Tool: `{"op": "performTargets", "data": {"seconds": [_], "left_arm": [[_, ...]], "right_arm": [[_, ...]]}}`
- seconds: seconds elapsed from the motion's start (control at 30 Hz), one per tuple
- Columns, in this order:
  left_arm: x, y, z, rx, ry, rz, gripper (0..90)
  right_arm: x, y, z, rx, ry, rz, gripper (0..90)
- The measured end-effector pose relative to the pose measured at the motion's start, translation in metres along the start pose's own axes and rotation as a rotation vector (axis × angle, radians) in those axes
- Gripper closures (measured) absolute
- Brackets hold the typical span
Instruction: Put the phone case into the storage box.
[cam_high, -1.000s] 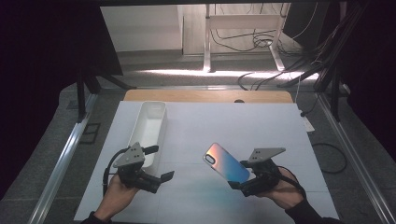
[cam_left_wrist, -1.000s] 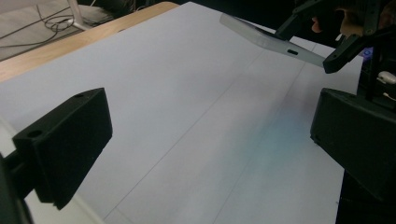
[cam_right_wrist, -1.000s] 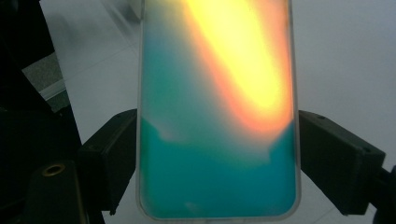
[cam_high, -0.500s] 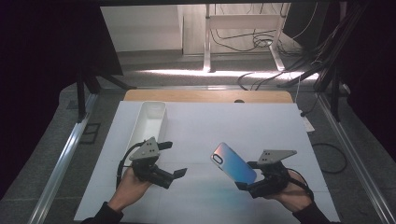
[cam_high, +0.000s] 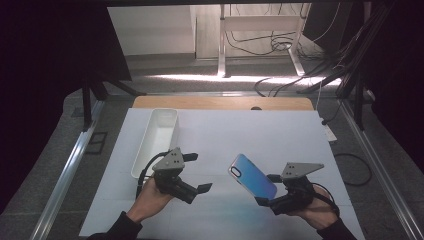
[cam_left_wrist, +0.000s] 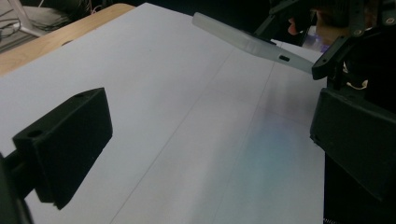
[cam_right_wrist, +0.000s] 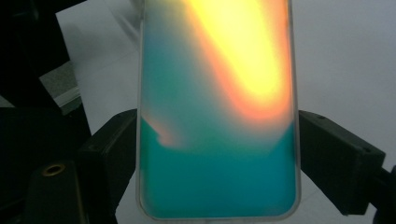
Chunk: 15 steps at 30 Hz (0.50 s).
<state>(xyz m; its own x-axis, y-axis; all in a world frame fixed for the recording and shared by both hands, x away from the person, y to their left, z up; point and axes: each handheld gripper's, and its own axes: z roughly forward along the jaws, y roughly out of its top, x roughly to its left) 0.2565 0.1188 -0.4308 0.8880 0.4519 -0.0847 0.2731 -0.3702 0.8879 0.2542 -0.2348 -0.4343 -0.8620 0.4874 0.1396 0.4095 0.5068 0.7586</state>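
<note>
A: Item one, right gripper (cam_high: 263, 189). State?

B: Closed on the phone case (cam_high: 252, 176), held at its near end, one jaw against each long edge, as seen in the right gripper view (cam_right_wrist: 217, 154). The case (cam_right_wrist: 217, 112) is carried clear of the white table sheet (cam_high: 260, 135), its far end tilted up toward eleven o'clock. An iridescent blue-to-orange sheen is noted on it.

A: Change recorded?

B: Against one second ago, the case has been drawn nearer the person and slightly toward three o'clock; its tilt is kept. The grip appears unchanged.

A: Item two, left gripper (cam_high: 195, 172).

B: Jaws set wide apart, nothing held between them; bare sheet is seen through the gap in the left gripper view (cam_left_wrist: 205, 149). It has been carried from the near left corner toward the centre and now points toward three o'clock, at the case (cam_left_wrist: 252, 44).

A: Item three?

B: White tray (cam_high: 156, 140), at ten o'clock of the left gripper, lying empty on the sheet.

A: Meaning for the task?

B: None was stated. It is judged that a two-handed handover or regrasp is being prepared, the open jaws being lined up with the case's free end.
</note>
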Motion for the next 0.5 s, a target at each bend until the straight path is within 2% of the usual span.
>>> {"op": "performTargets", "data": {"seconds": [0.23,0.33,0.37,0.5], "left_arm": [[-0.004,0.001,0.0,-0.01,-0.08,0.0,0.1],[-0.004,0.001,-0.001,-0.016,-0.091,0.001,0.0],[-0.003,0.001,-0.001,-0.021,-0.098,0.008,0.1],[-0.004,0.001,-0.001,-0.028,-0.127,0.019,0.1]], "right_arm": [[0.007,0.002,0.004,-0.025,0.059,-0.007,17.0],[0.008,0.003,0.006,-0.035,0.08,-0.01,17.0],[0.01,0.004,0.008,-0.042,0.1,-0.017,17.0],[0.013,0.006,0.01,-0.051,0.122,-0.031,17.0]]}}
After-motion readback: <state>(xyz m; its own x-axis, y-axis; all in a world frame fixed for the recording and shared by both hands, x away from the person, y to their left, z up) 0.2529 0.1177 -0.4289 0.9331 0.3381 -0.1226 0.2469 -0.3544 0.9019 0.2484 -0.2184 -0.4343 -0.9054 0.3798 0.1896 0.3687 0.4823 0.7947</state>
